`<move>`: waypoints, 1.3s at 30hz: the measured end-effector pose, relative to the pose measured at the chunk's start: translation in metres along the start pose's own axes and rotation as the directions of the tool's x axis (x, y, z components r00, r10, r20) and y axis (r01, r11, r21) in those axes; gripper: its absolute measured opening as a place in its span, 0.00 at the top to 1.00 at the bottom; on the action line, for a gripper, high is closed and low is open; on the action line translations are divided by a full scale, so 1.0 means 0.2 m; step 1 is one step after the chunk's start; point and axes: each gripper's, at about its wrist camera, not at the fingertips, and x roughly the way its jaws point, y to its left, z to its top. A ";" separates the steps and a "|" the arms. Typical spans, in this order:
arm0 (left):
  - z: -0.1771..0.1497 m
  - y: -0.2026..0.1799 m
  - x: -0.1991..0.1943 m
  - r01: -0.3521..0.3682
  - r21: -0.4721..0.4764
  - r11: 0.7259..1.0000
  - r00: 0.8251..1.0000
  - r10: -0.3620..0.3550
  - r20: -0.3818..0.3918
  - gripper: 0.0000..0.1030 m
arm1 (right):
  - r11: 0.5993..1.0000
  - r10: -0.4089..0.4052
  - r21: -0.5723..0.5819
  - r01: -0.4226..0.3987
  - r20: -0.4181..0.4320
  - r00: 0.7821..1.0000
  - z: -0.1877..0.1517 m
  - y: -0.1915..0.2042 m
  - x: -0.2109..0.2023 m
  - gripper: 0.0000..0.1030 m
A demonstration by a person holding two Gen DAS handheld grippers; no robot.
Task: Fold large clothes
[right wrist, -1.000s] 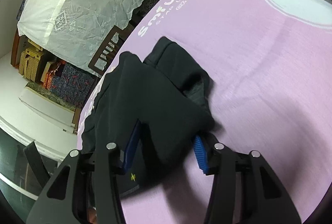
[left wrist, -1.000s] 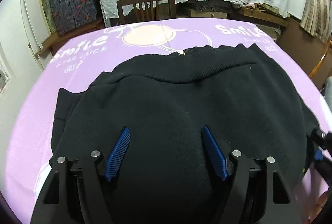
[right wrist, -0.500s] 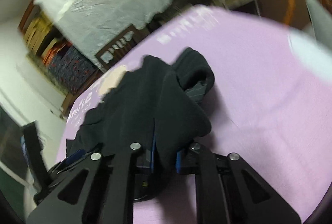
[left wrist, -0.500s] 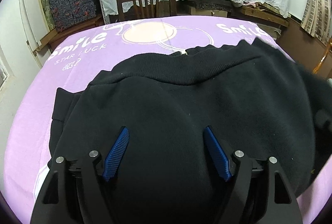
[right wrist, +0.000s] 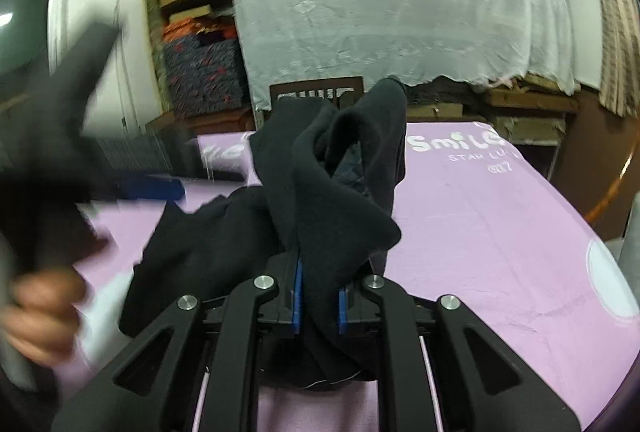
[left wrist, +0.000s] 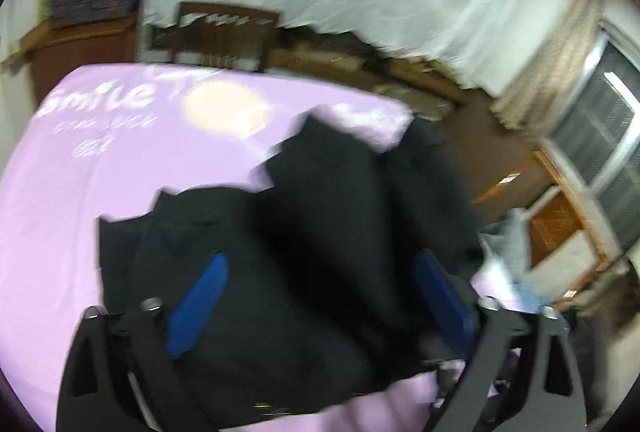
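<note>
A black sweatshirt (left wrist: 320, 232) lies on the purple table cover (left wrist: 80, 171). My left gripper (left wrist: 316, 272) is open just above its near part, with nothing between the blue pads; this view is blurred. My right gripper (right wrist: 318, 292) is shut on a bunch of the black sweatshirt (right wrist: 332, 183) and holds it lifted, so the cloth stands up in a fold above the purple cover (right wrist: 500, 232). The left gripper (right wrist: 120, 187) shows blurred at the left of the right wrist view, with a hand (right wrist: 36, 308) below it.
A wooden chair (right wrist: 316, 91) stands at the table's far edge. A white lace cloth (right wrist: 400, 11) covers furniture behind it. Stacked boxes and patterned fabric (right wrist: 200, 71) fill shelves at the back left. A door and window (left wrist: 592, 171) are to the right.
My right gripper has closed on the sweatshirt's edge and lifted it up and inward over the table. My left gripper has swung and tilted, staying open above the garment.
</note>
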 end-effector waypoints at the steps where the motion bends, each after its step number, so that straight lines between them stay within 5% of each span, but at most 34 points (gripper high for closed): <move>1: 0.02 -0.06 0.02 0.008 0.031 0.999 1.000 -0.007 -0.021 0.03 | 1.000 0.004 0.005 -0.004 0.000 1.000 0.00 -0.01 0.01 0.89; 6: 0.12 -0.23 0.26 -0.006 0.077 0.997 0.982 0.020 -0.188 0.03 | 0.999 0.019 0.036 -0.019 -0.004 1.000 -0.03 -0.07 0.02 0.89; 17: 0.25 -0.54 0.54 0.037 0.202 0.979 0.941 0.034 -0.336 0.04 | 0.999 -0.020 -0.027 0.020 0.013 1.000 -0.07 -0.10 0.01 0.89; 22: 0.20 -0.63 0.67 -0.022 0.351 0.936 0.898 0.172 -0.404 0.04 | 0.998 -0.025 -0.054 0.026 0.022 0.999 -0.07 -0.09 0.01 0.89; 23: 0.21 -0.62 0.69 -0.025 0.352 0.936 0.891 0.180 -0.416 0.06 | 0.998 -0.024 -0.057 0.025 0.022 0.999 -0.08 -0.09 0.00 0.89; 25: 0.21 -0.61 0.72 -0.037 0.370 0.928 0.881 0.206 -0.427 0.47 | 0.997 -0.030 -0.071 0.031 0.023 0.999 -0.09 -0.07 -0.01 0.89; 28: 0.23 -0.62 0.73 -0.036 0.388 0.921 0.881 0.213 -0.423 0.68 | 0.995 -0.042 -0.086 0.043 0.014 0.999 -0.10 -0.07 0.01 0.89; 34: 0.27 -0.65 0.70 -0.028 0.375 0.927 0.902 0.185 -0.390 0.74 | 0.997 -0.062 -0.048 0.063 0.028 0.998 -0.10 -0.09 -0.02 0.77; 39: 0.30 -0.55 0.51 -0.033 0.345 0.938 0.937 0.149 -0.317 0.75 | 0.997 -0.032 -0.071 0.038 0.089 0.996 -0.10 -0.04 -0.09 0.85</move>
